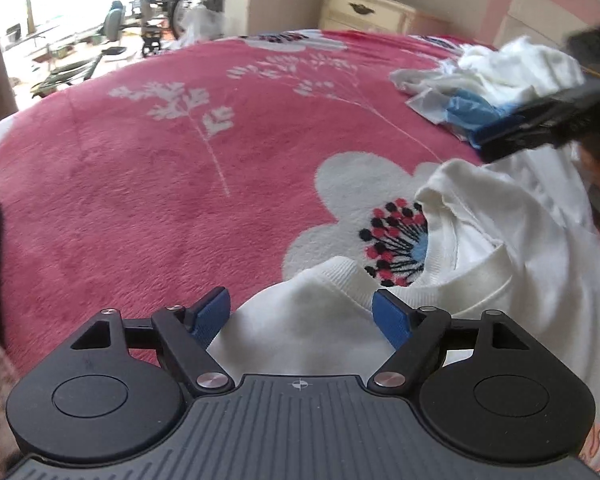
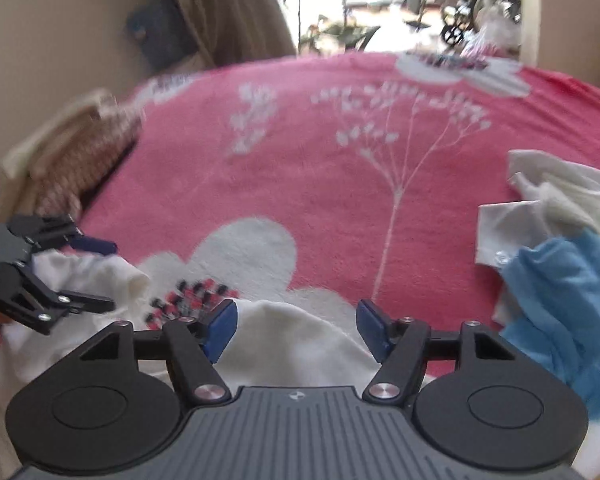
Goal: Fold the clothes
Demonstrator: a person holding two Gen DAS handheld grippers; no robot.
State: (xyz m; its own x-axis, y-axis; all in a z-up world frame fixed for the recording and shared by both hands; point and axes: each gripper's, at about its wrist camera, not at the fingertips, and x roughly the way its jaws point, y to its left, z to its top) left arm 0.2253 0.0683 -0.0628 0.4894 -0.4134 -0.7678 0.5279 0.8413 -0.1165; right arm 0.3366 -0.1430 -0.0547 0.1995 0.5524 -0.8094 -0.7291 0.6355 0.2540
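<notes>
A white garment (image 1: pixel 500 248) lies crumpled on the pink blanket, its ribbed neckline facing up. My left gripper (image 1: pixel 302 316) is open, its blue pads on either side of a white fold just below them. In the right wrist view my right gripper (image 2: pixel 296 328) is also open over another part of the white garment (image 2: pixel 300 344). The left gripper (image 2: pixel 100 276) shows at the left there, jaws spread over the cloth. The right gripper (image 1: pixel 496 136) enters the left wrist view from the right edge, blurred.
The pink floral blanket (image 1: pixel 140 180) covers the whole bed. A heap of white and blue clothes (image 2: pixel 560 280) lies at the right, the same heap (image 1: pixel 480 80) far right in the left view. A brown checked cloth (image 2: pixel 84 152) sits at the bed's left edge. A cream nightstand (image 1: pixel 364 10) stands behind.
</notes>
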